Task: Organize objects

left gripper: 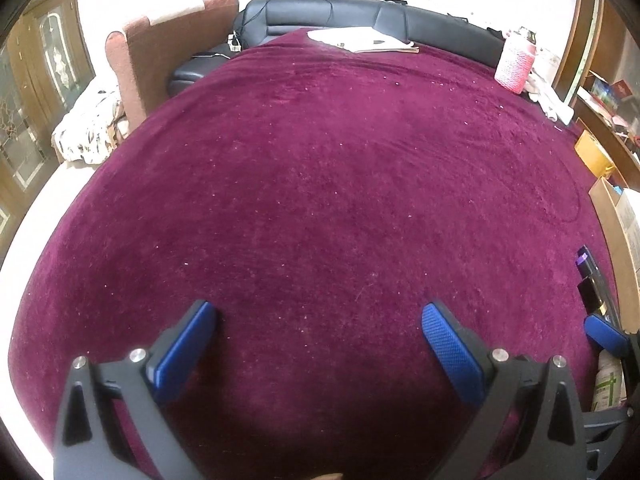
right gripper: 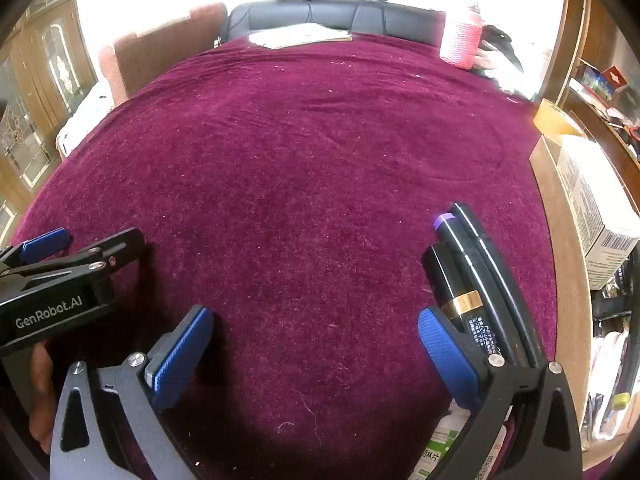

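Maroon velvet cloth (left gripper: 320,184) covers the whole work surface. In the left wrist view the left gripper (left gripper: 319,344) hangs over bare cloth with its blue pads spread wide and nothing between them — judged a waiting posture, since no item lies within its reach. The task's things sit at 3 to 4 o'clock: dark cosmetic tubes (left gripper: 592,276) at the cloth's edge, and a white-and-green bottle (left gripper: 609,384) below them. A pink mesh cylinder (left gripper: 515,65) stands far off at 1 o'clock; its contents cannot be told.

In the right wrist view the right gripper (right gripper: 316,344) is likewise spread wide and empty. The tubes (right gripper: 472,276) lie side by side at 3 o'clock, just outside its right pad, one capped purple, one banded gold — grouped, apparently, for pickup. At 2 o'clock a cardboard box (right gripper: 560,216) holds a white printed carton (right gripper: 596,204).
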`<state>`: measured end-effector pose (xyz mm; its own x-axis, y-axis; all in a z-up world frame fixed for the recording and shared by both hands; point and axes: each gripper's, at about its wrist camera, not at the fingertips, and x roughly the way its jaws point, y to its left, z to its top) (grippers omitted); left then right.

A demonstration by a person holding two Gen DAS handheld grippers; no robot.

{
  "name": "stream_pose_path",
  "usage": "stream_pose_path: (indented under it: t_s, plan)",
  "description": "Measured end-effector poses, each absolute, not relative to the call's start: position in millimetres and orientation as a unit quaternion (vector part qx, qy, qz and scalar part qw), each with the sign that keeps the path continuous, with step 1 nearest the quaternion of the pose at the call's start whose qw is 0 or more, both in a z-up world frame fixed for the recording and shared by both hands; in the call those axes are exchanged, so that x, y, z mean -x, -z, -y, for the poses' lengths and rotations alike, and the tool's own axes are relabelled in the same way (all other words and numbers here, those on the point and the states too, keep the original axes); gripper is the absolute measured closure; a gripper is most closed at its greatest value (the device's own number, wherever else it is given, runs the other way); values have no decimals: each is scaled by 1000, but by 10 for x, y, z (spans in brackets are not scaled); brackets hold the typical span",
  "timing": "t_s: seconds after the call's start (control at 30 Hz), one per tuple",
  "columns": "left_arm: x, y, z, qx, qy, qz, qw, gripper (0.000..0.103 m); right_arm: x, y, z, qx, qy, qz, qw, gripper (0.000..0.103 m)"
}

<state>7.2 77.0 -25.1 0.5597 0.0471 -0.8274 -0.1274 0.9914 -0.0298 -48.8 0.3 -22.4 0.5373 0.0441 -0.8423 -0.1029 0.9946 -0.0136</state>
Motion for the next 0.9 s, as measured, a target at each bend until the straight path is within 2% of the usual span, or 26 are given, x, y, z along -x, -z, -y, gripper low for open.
stream_pose_path:
  t_s: [0.23, 0.9]
  plan:
    - [-86, 268, -696, 26, -51, -472, 879, 0, 454, 205, 288, 31, -58, -479, 875, 0]
    - [-69, 263, -706, 31, -47, -470, 881, 0, 462, 205, 278, 33, -62, -479, 875, 0]
